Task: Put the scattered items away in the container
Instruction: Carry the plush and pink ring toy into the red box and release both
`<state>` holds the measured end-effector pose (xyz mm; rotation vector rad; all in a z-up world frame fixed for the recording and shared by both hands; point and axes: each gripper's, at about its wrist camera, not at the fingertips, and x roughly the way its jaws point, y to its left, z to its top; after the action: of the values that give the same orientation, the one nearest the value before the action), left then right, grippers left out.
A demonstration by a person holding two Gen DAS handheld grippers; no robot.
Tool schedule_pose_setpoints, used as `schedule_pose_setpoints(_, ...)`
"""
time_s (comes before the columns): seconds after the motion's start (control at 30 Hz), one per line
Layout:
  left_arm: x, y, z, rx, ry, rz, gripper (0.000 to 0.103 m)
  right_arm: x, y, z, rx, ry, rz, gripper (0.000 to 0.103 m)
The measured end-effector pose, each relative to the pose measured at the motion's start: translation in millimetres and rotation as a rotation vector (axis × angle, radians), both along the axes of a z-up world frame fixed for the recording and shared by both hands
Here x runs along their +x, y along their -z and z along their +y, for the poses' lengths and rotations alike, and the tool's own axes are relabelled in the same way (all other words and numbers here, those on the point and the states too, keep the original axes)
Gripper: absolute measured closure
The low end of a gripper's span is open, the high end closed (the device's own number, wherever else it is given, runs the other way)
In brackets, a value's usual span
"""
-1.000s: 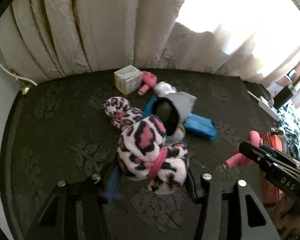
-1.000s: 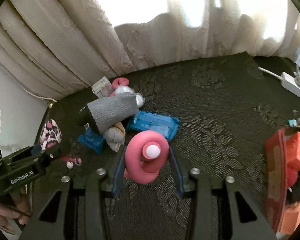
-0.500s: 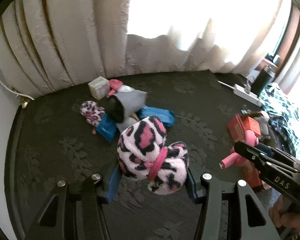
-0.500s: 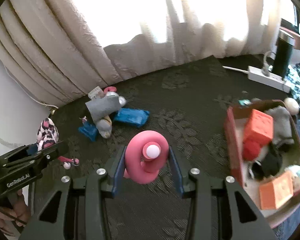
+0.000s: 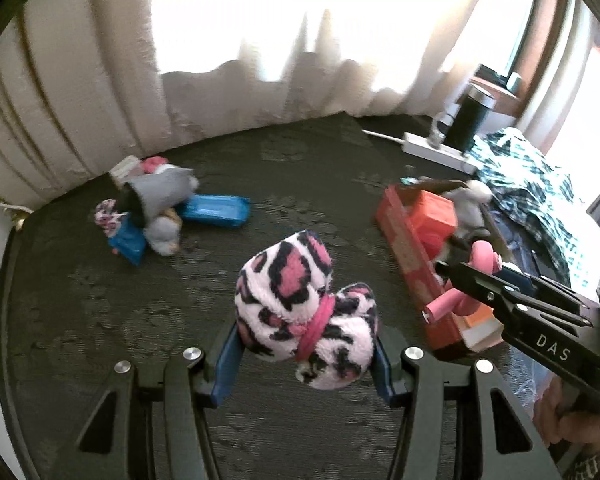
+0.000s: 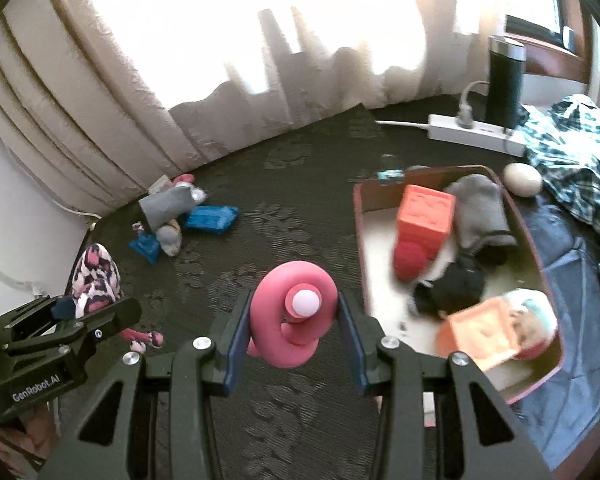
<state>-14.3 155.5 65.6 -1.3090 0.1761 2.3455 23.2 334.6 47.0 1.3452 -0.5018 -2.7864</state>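
Now, view shift: both cameras had swung off the leftover pile toward the container; pile looked nearer a second ago, box was barely in frame.
Container: red-walled box (image 6: 540, 264) sat ahead-right of the right gripper, already holding orange blocks, a grey sock and dark bits; in the left view it lay right of the tool, partly behind the other gripper.
Leftover pile: grey sock, blue packets and small toys (image 5: 167, 212) lay well off, ahead-left of both tools, still on the carpet.
Left gripper (image 5: 304, 356): partly closed, pads clamped on the leopard-print sock ball (image 5: 300, 304), same hold as before.
Right gripper (image 6: 293, 332): partly closed, pinching the pink coiled toy (image 6: 291, 312), hold unchanged.
Meaning: both items were mid-carry, not yet over the box; drop probably came next, pile needed further trips.
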Motion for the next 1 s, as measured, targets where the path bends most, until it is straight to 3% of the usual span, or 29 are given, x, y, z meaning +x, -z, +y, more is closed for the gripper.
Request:
schedule_pose_setpoints(0.47, 30.2, 0.5, 103.3, 0.009, 0.116, -0.005, 0.047, 47.4, -2.5, 96.4, 0.024, 0.105, -0.005, 0.058)
schedule_pose_setpoints(1.0, 30.9, 17.1, 160.6, 0.011, 0.15, -0.043, 0.047, 61.6, 2.1, 156.9, 0.027, 0.165, -0.015, 0.058)
